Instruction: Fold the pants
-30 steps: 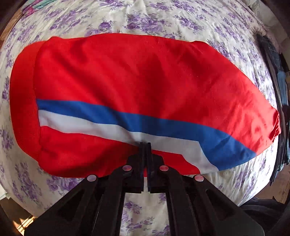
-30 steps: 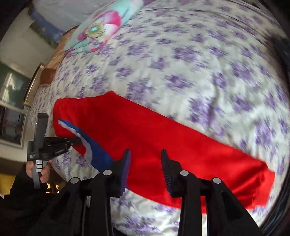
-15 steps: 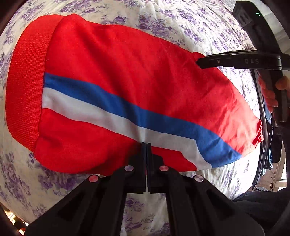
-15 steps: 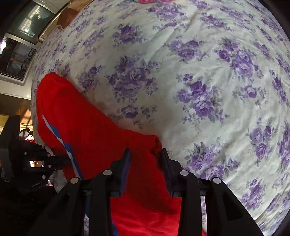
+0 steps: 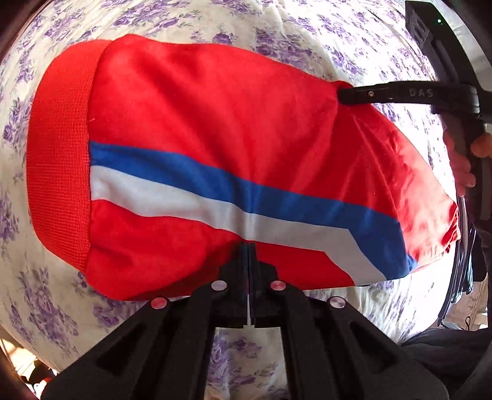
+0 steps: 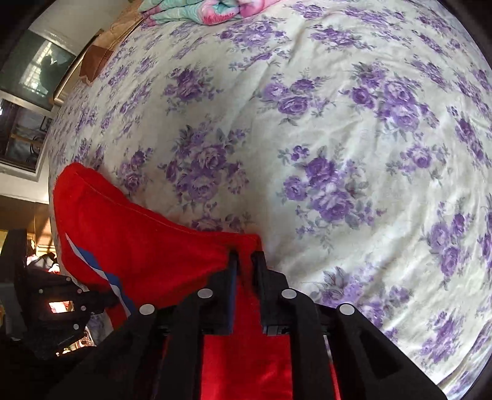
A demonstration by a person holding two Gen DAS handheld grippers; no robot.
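The red pants (image 5: 200,107) with a blue and white stripe (image 5: 196,187) lie on the bed, their ribbed waistband (image 5: 58,154) at the left. My left gripper (image 5: 247,246) is shut on the near edge of the pants. My right gripper (image 6: 244,255) is shut on the far edge of the pants (image 6: 147,243), and it also shows in the left wrist view (image 5: 341,92) gripping that edge. The left gripper (image 6: 104,300) appears at the lower left of the right wrist view.
The bed is covered by a cream sheet with purple flowers (image 6: 323,138). A folded pink and teal blanket (image 6: 209,12) lies at the far end. A wooden headboard (image 6: 101,52) and a window (image 6: 37,80) stand at the left. Dark clothes (image 5: 464,261) hang at the bed's right edge.
My right gripper has closed on the far edge of the pants. The left gripper stays shut on the near edge, and the fabric has bunched slightly toward the right gripper.
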